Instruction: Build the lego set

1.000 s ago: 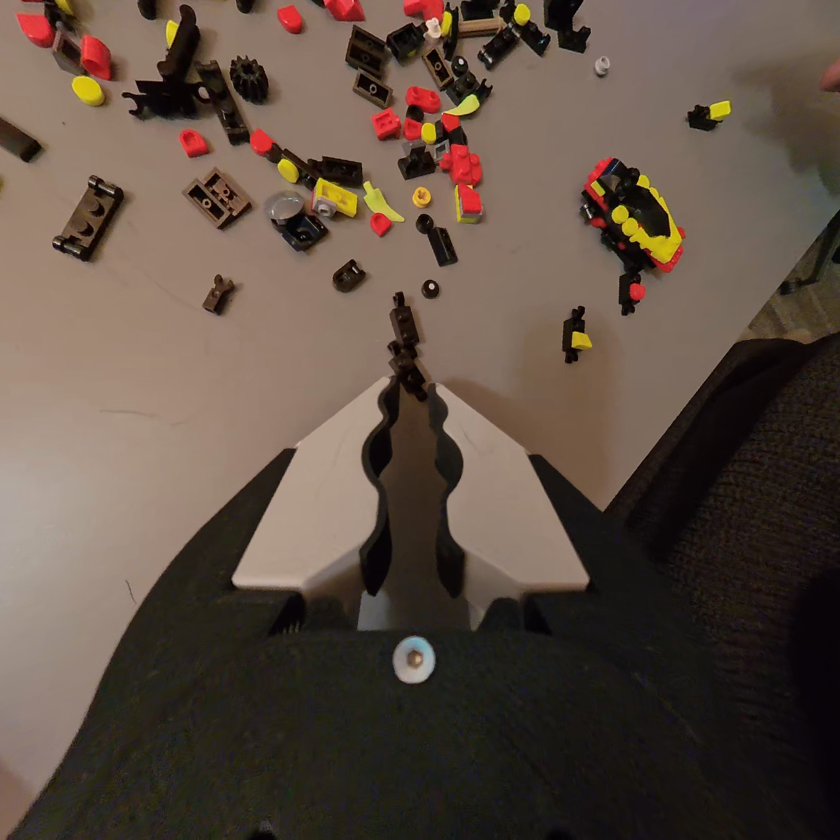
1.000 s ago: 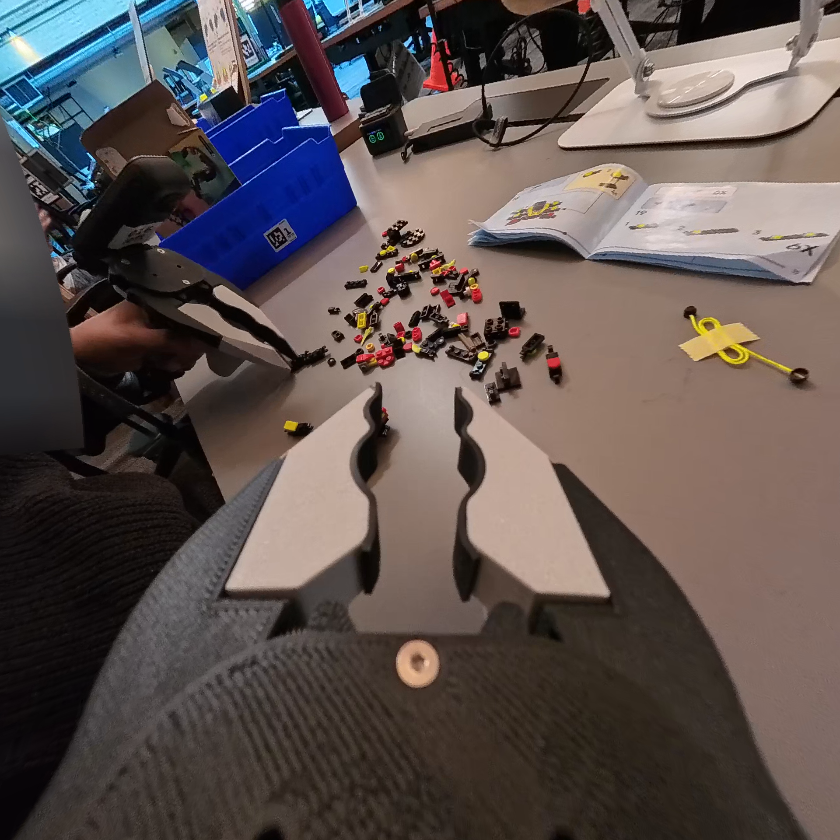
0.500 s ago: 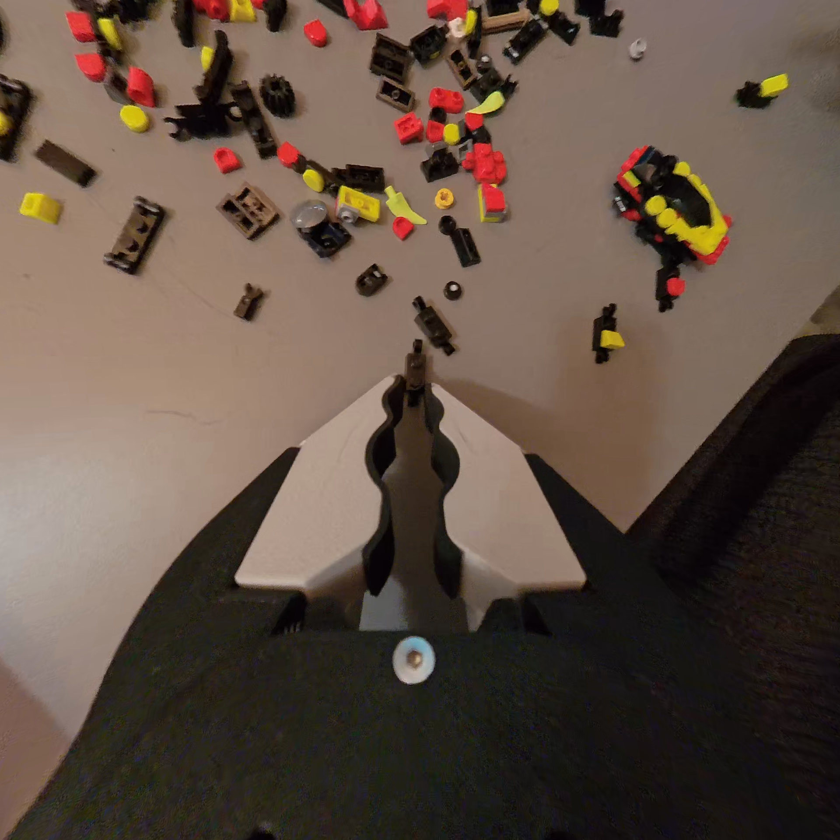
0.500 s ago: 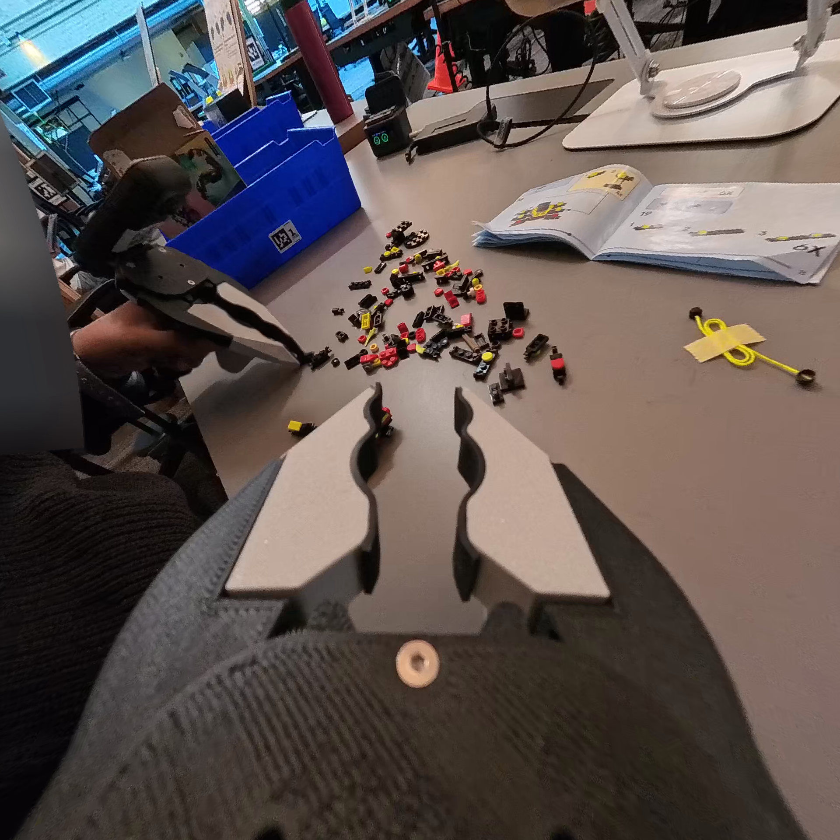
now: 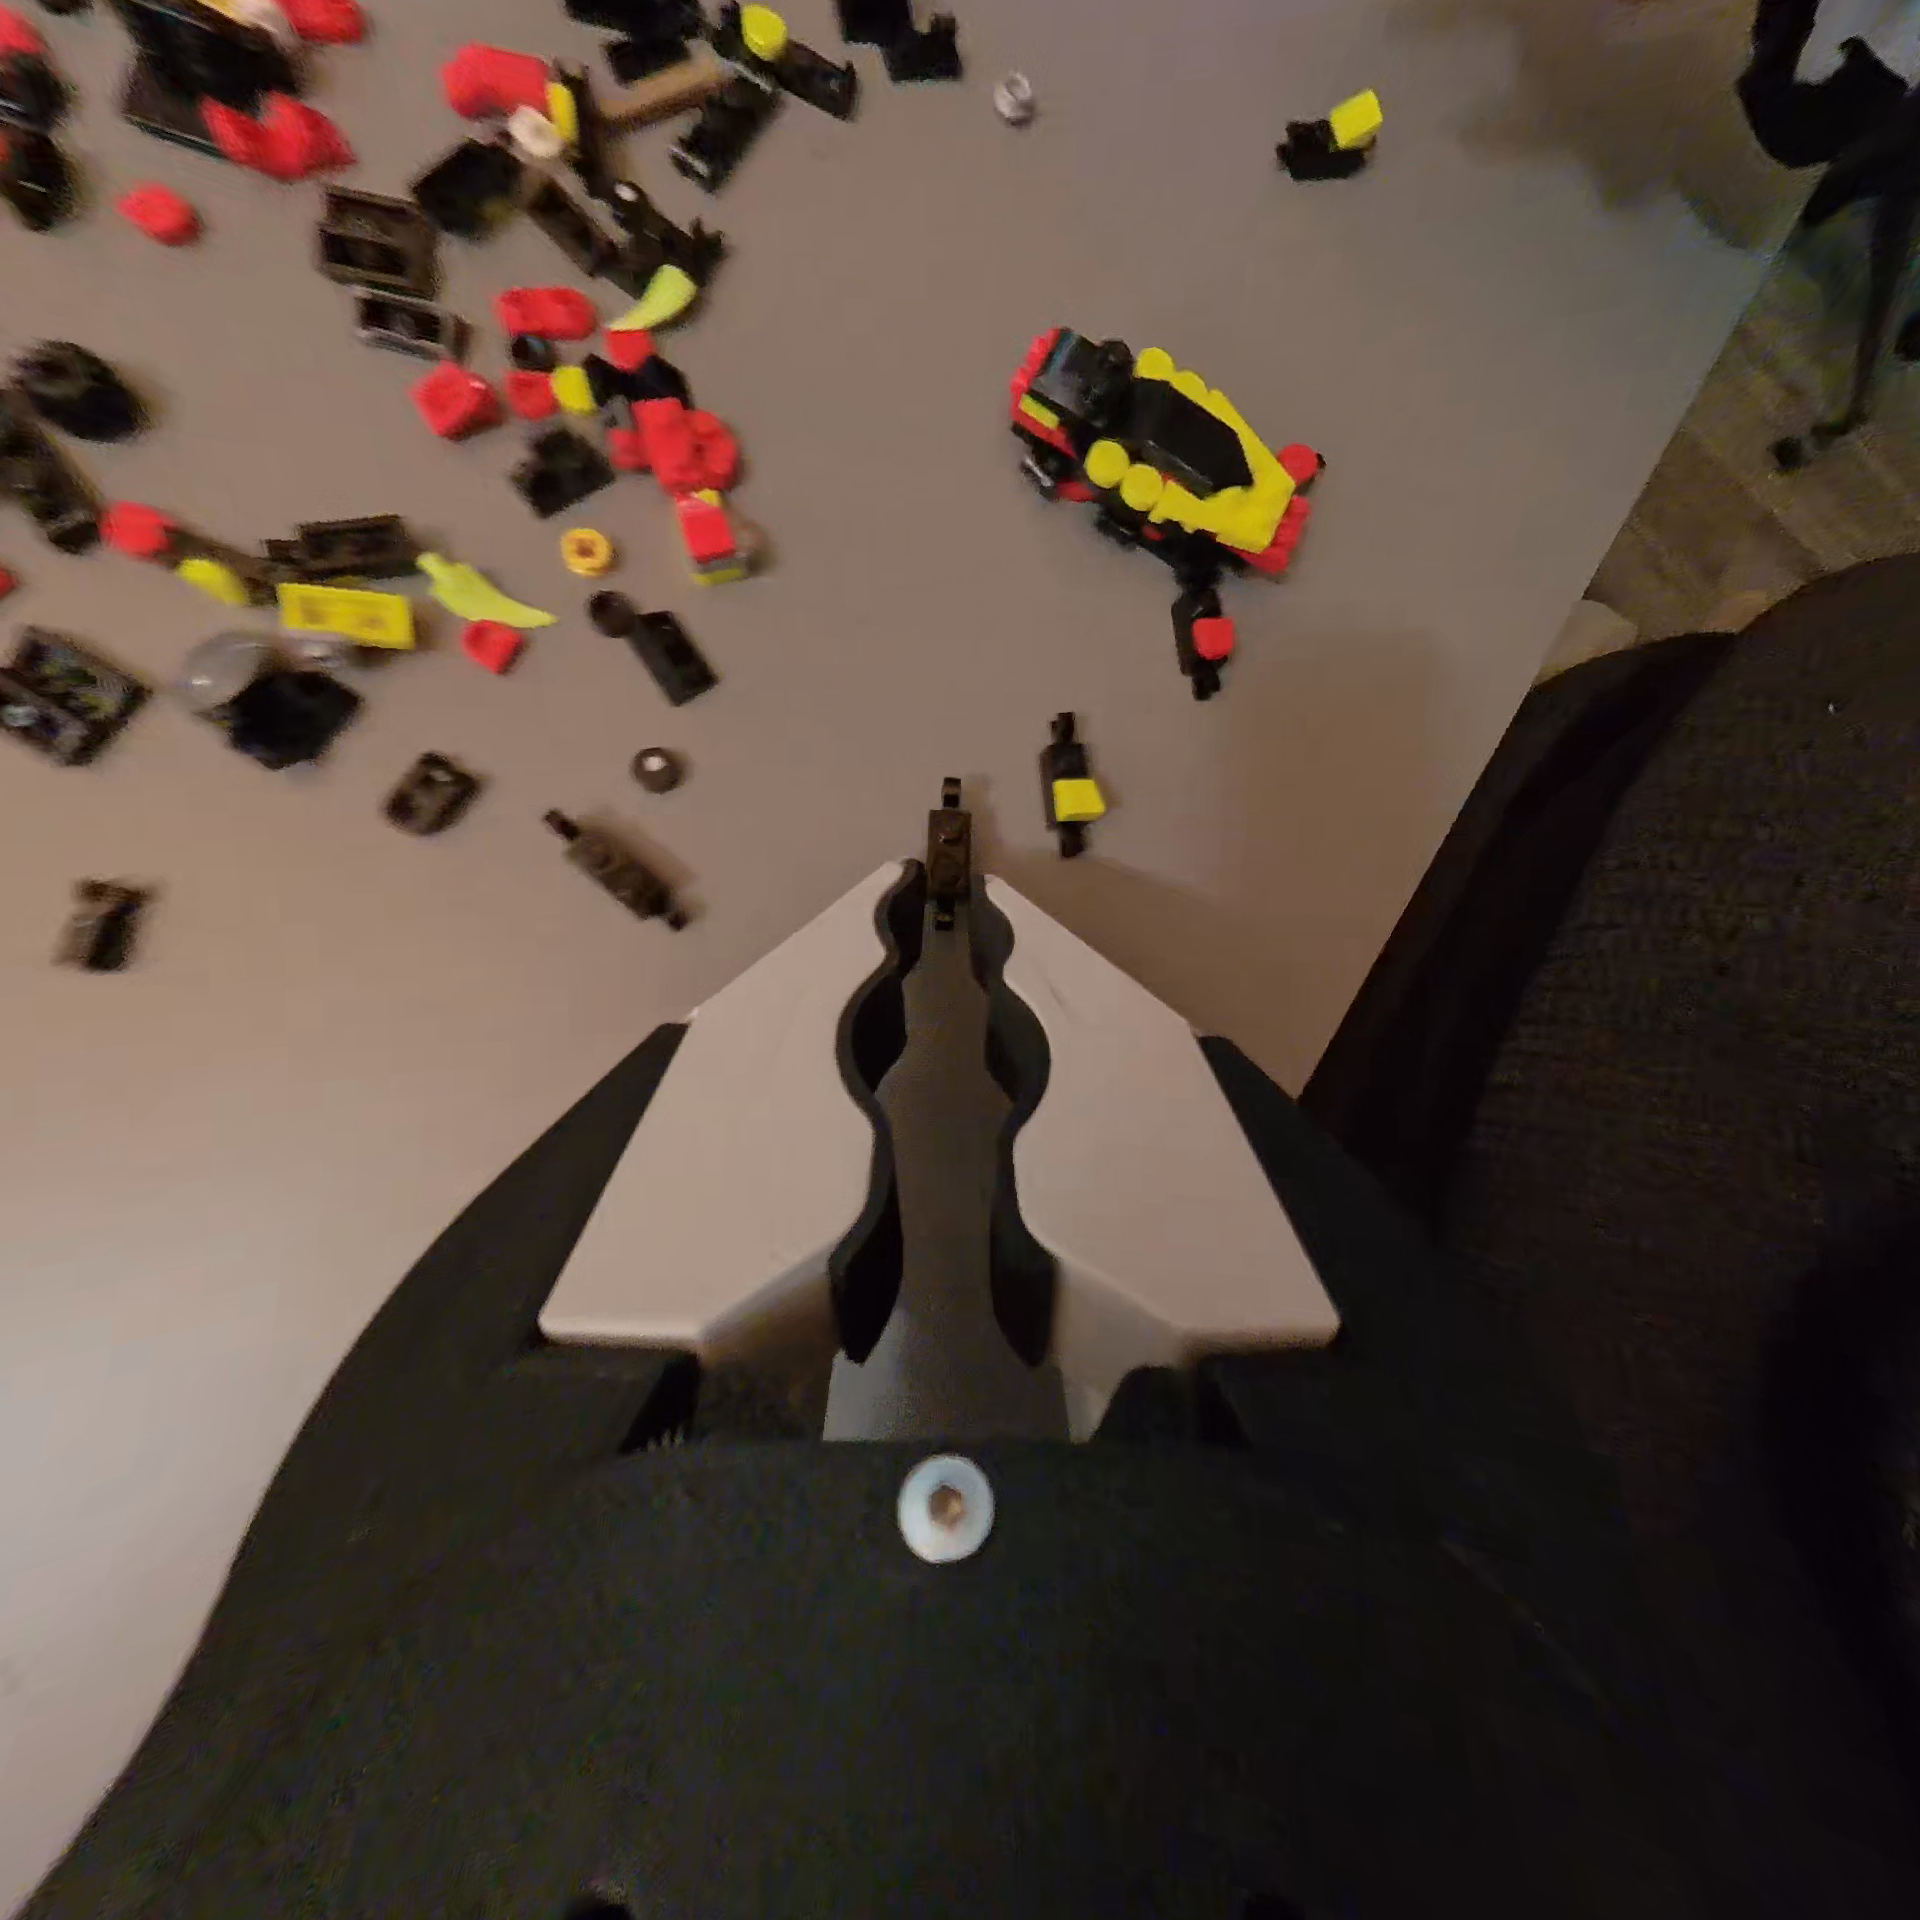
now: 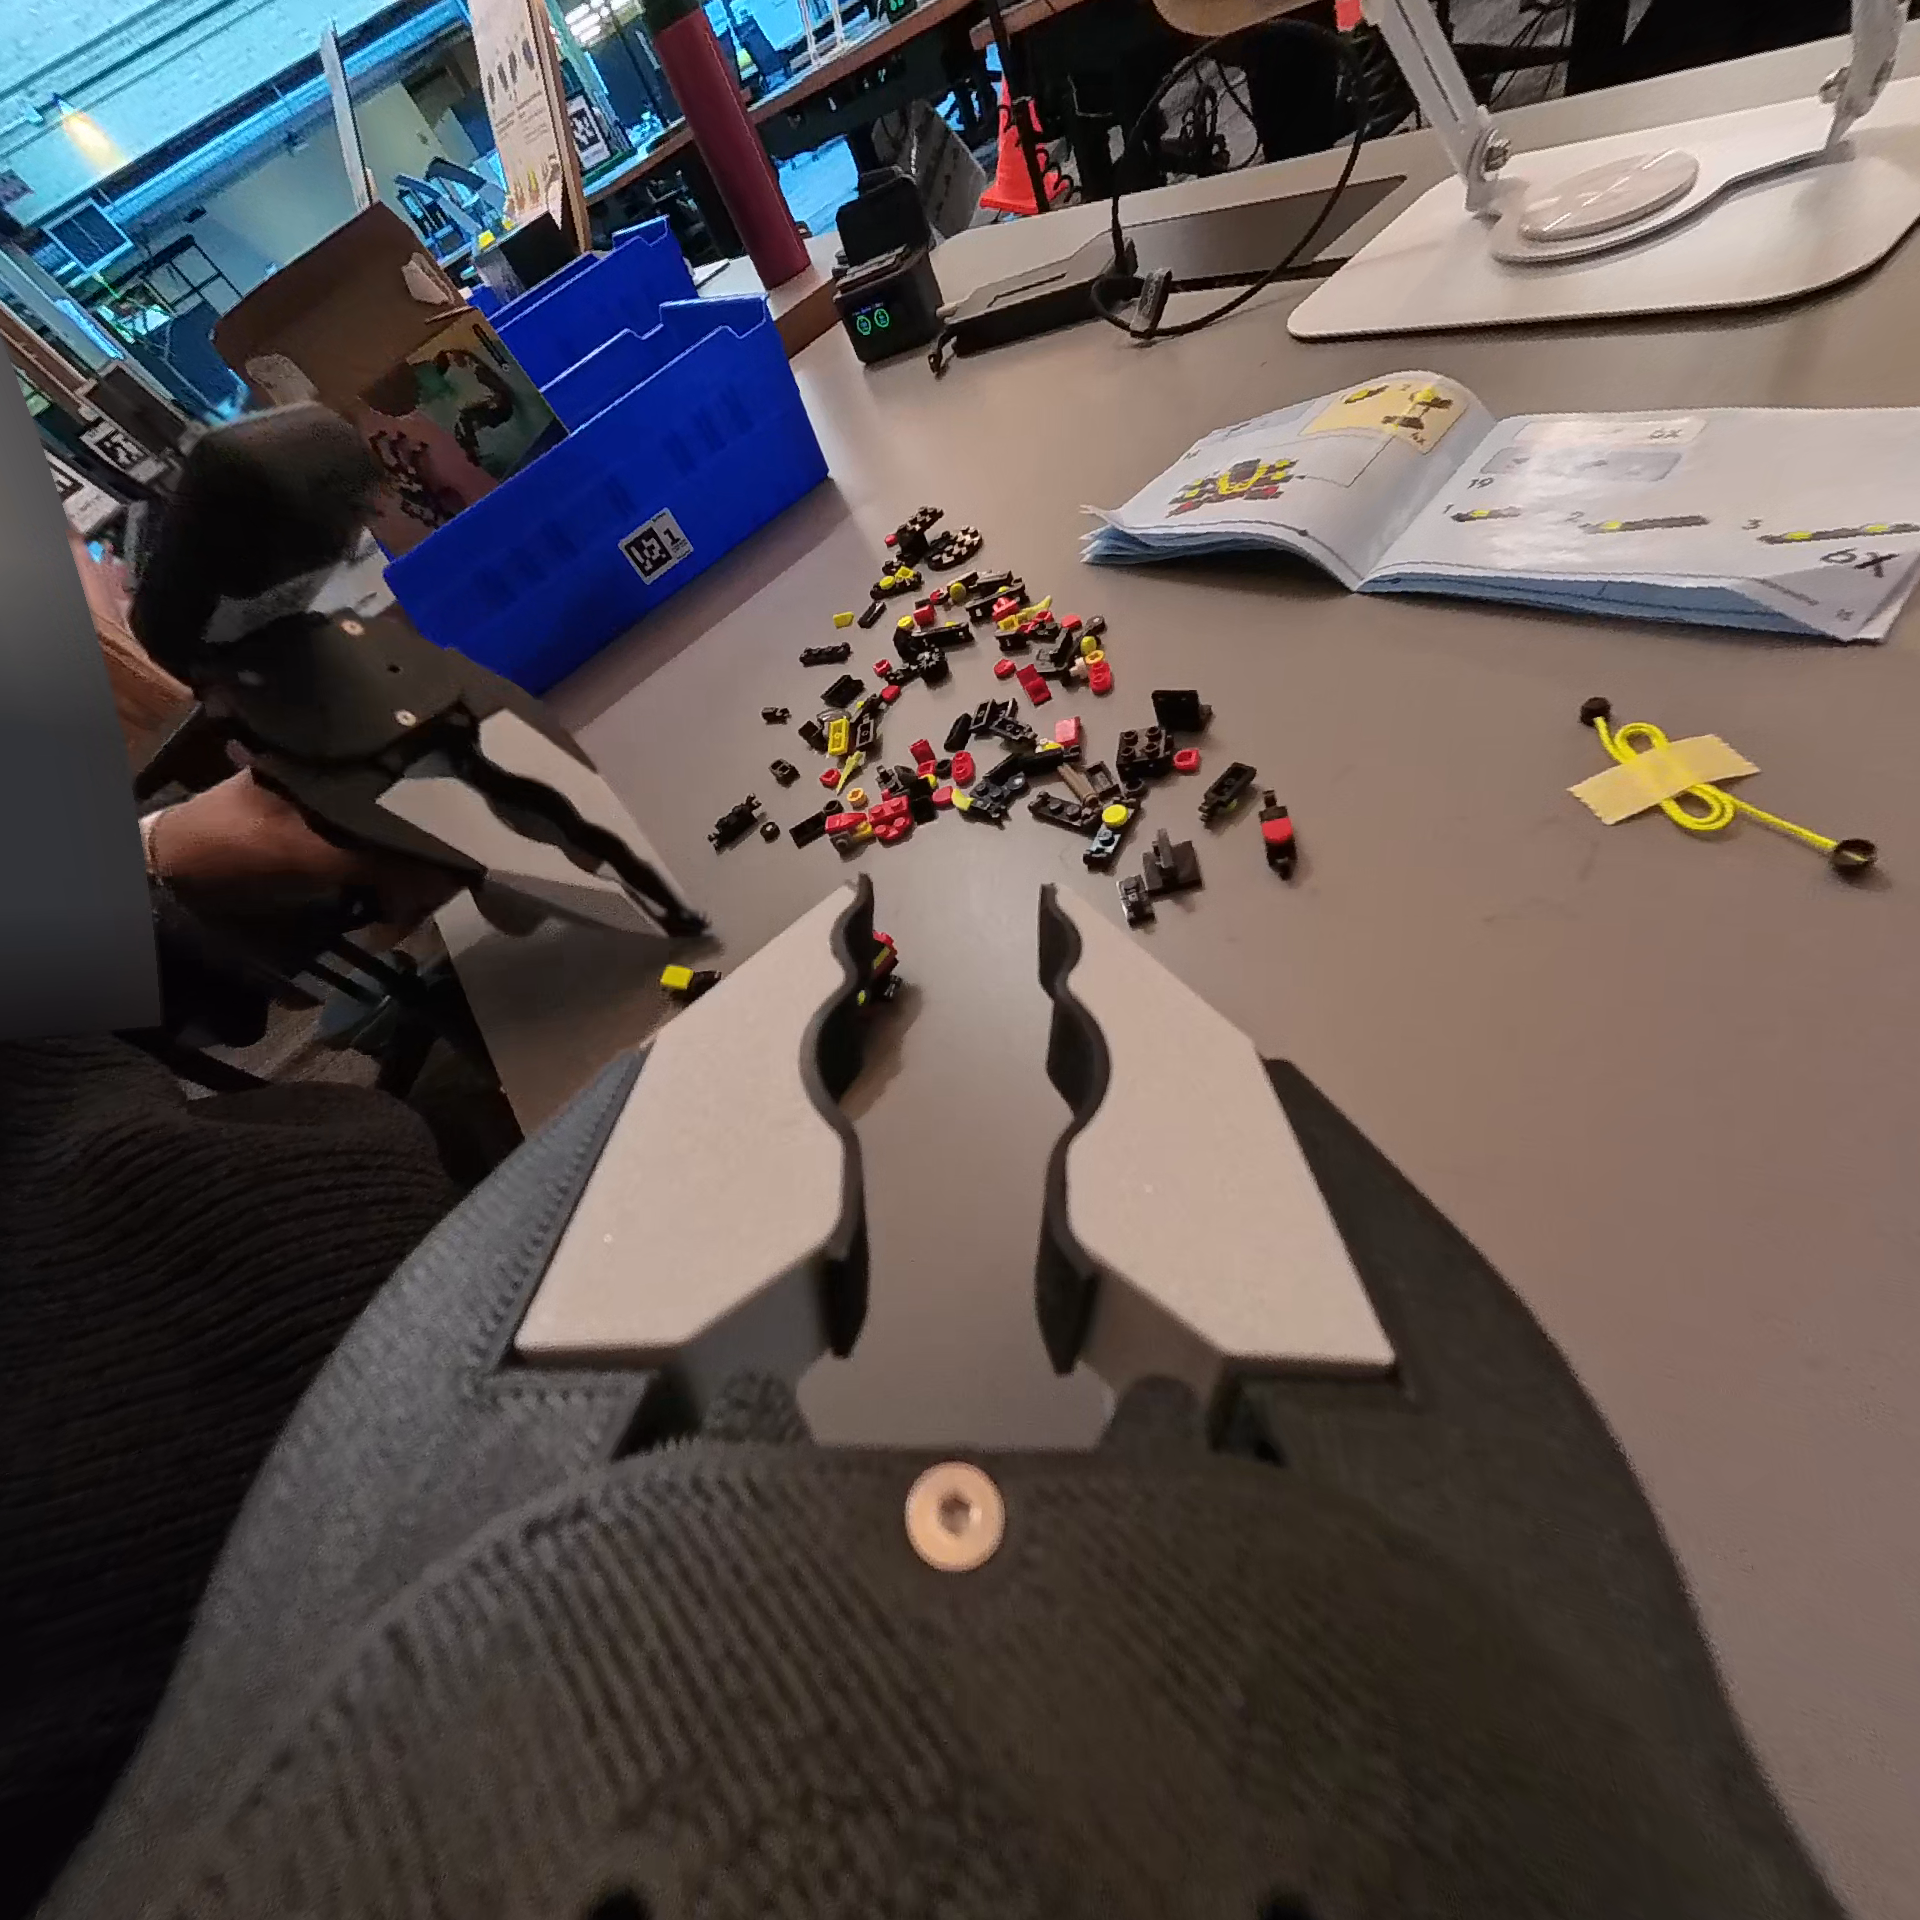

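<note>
Left gripper (image 5: 950, 891) pinches a small black brick piece (image 5: 949, 836) near the grey table (image 5: 312, 1091) edge. Right gripper (image 6: 951, 904) hovers half-open, unloaded, before scattered bricks (image 6: 997, 717); bare tabletop lies rightward.

Open instruction booklet (image 6: 1538, 509), blue bins (image 6: 634, 499), taped yellow cord (image 6: 1683, 795) and white stand base (image 6: 1621, 218) on the table (image 6: 1558, 1039)

Writing shows only in the right wrist view:
- white code sticker with a printed figure on the blue bin (image 6: 665, 488), far left on the counter (image 6: 1455, 987)
- open instruction booklet (image 6: 1538, 509), far right: printed step numbers and a count mark
- small black device (image 6: 883, 307) behind it, lit green symbols on its front
- far-left signs with square code marks, too blurred to read
</note>
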Motion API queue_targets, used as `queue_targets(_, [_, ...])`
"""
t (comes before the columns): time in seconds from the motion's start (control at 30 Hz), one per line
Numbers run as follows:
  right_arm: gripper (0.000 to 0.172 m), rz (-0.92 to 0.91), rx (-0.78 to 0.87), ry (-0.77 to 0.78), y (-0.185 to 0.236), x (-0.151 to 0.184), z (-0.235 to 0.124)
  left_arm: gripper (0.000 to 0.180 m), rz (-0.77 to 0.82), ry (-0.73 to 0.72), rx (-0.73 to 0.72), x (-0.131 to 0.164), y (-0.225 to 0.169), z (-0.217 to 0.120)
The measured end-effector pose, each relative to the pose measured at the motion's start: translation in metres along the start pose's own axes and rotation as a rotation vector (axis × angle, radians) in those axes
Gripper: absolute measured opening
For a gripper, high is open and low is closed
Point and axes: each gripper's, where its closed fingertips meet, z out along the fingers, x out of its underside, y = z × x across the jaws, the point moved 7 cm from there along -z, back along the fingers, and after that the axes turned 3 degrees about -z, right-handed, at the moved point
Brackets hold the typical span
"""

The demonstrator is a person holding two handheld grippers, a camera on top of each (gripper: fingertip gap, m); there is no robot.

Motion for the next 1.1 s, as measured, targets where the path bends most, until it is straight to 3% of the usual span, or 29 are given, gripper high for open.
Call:
queue_targets(0.57, [0.030, -0.008, 0.000, 0.007, 0.001, 0.001, 0.001, 0.015, -0.042, -0.026, -0.012, -0.001, 0.001, 0.005])
queue_targets(0.93, [0.030, -0.006, -0.002, 0.005, 0.001, 0.001, 0.001, 0.004, -0.054, -0.049, -0.041, -0.003, 0.006, 0.002])
queue_targets(1.1, [0.030, -0.005, -0.003, 0.005, 0.001, 0.001, 0.001, 0.014, -0.061, -0.058, 0.001, -0.003, 0.005, 0.003])
